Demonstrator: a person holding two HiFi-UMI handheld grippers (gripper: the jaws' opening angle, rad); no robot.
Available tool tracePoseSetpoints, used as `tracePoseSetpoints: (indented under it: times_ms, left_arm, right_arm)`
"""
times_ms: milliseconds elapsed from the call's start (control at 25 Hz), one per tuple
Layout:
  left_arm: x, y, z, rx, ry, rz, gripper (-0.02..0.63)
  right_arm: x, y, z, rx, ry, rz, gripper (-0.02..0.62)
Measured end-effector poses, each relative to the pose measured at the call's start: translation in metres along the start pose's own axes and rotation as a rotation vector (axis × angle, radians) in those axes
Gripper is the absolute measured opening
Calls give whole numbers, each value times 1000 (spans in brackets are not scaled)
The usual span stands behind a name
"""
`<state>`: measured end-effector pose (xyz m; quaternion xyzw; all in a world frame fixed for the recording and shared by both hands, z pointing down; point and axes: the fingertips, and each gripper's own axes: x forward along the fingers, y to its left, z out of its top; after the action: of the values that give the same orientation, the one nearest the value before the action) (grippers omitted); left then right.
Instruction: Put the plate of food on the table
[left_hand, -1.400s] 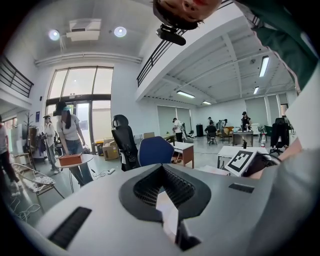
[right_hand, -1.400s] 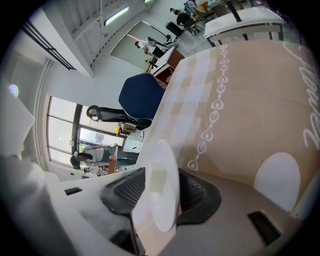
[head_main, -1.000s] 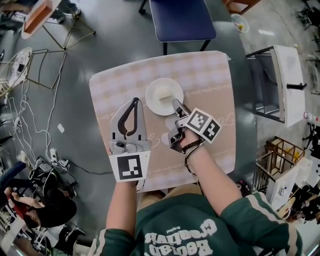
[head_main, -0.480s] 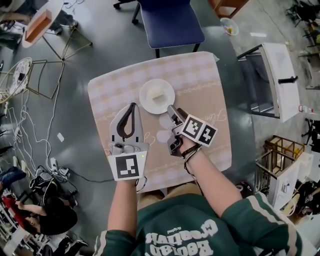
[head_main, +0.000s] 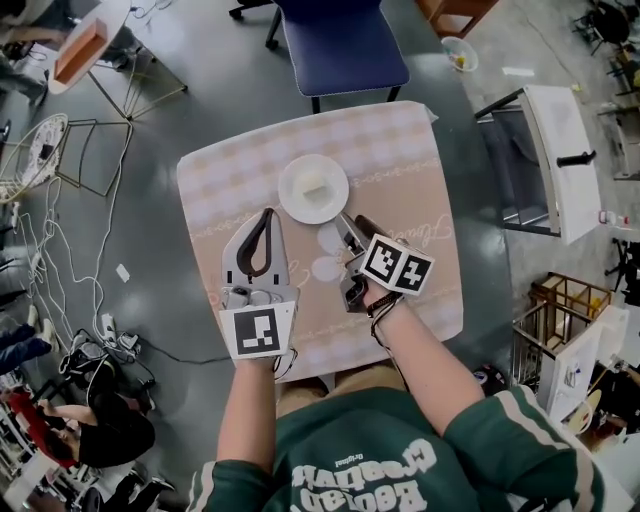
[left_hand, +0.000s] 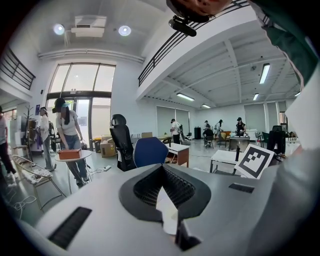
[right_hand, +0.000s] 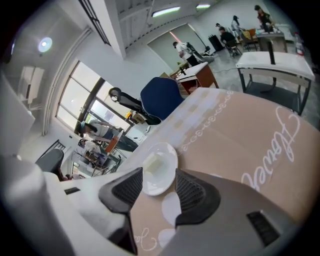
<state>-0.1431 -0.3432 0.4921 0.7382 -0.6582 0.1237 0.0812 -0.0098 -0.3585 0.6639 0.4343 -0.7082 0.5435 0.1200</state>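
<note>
The plate (head_main: 295, 203) lies flat on the surface (head_main: 400, 160), on its far half and a little left of the middle. A pale block of food (head_main: 314, 184) sits on it. Bare cloth shows on every side of the plate, so it stands well in from all four edges. The widest free stretch is to its right, running to the right edge.

The right tongs (head_main: 352, 222) are released, with the jaws spread apart. In the right gripper view the near rim of the plate shows in the gap between the tips. I cannot tell whether either jaw touches it. In the head view the tips lie just beside the plate's near right rim, over the cloth.

The left tongs (head_main: 268, 215) are clenched, tips pressed together with nothing gripped. They lie near the plate's near left rim but apart from it. Their own view looks up and outward into the room.

A blue chair (head_main: 340, 45) stands just beyond the far edge. A white bench (head_main: 565, 160) stands off the right edge, with a strip of grey floor (head_main: 480, 200) between. Left of the surface, cables (head_main: 40, 250) trail over the floor.
</note>
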Motion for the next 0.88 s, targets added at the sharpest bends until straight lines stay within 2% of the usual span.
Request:
tracePoseSetpoints:
  times_ms: [80,360,480,640,880]
  left_arm:
    - [-1,1,0,3,3,4,9]
    - [-11,0,2,6,10,11,9]
    - [-19,-3,2,6,8,-4,9]
    - [-35,-6,1,10,6,-25,9]
    - [-62,-8,0,22,35,-27,9]
  right_arm:
    - [-1,7,5,-84,-9,18,191]
    - [-16,32,21,-313,-60,46,24]
    - [-27,48,23,-413,-82,81,15]
    - [-47,68,22,-587,-133,88,14]
    - [-74,98,9,-658,-171,140,14]
